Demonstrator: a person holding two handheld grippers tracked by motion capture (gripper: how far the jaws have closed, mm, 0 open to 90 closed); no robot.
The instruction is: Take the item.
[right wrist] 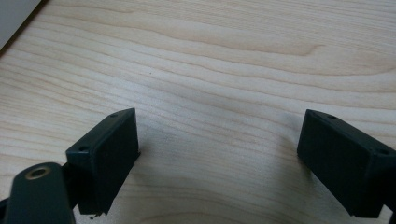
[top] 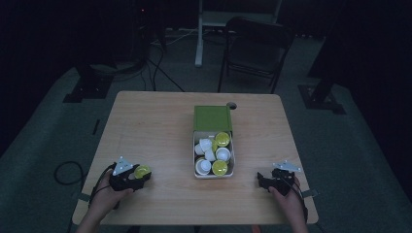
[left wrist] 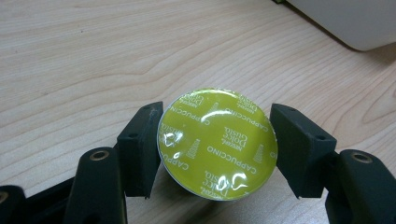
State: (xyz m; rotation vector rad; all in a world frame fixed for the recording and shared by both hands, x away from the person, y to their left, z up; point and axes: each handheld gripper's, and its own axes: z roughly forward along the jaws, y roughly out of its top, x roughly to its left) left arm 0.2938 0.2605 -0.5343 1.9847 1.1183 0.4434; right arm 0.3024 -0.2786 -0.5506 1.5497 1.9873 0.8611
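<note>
Left tool [left wrist: 217, 147] clamped on a yellow-green capsule [left wrist: 217, 143], both pads tight on its rim, foil lid facing the camera, lettering reads "Cappuccino". High view puts the capsule [top: 142, 171] lower left of frame, just over the table [top: 155, 131]. Right tool [right wrist: 217, 158] has its jaws wide apart, nothing between them, bare wood under it; high view has it [top: 266, 180] lower right.

Table is light wood grain, rounded corners, with a small round hole at the far edge. White tray [top: 196, 165] at centre holds white and yellow capsules, with a green box [top: 212, 118] touching its far end. Room is dark: grey floor, a folding chair [top: 255, 46] top centre, and cables [top: 155, 68] on the floor upper left.

Capsule body is hidden under its lid. Tray is cut off at the upper right corner of the left gripper view. Background past the chair is too dark to read.
</note>
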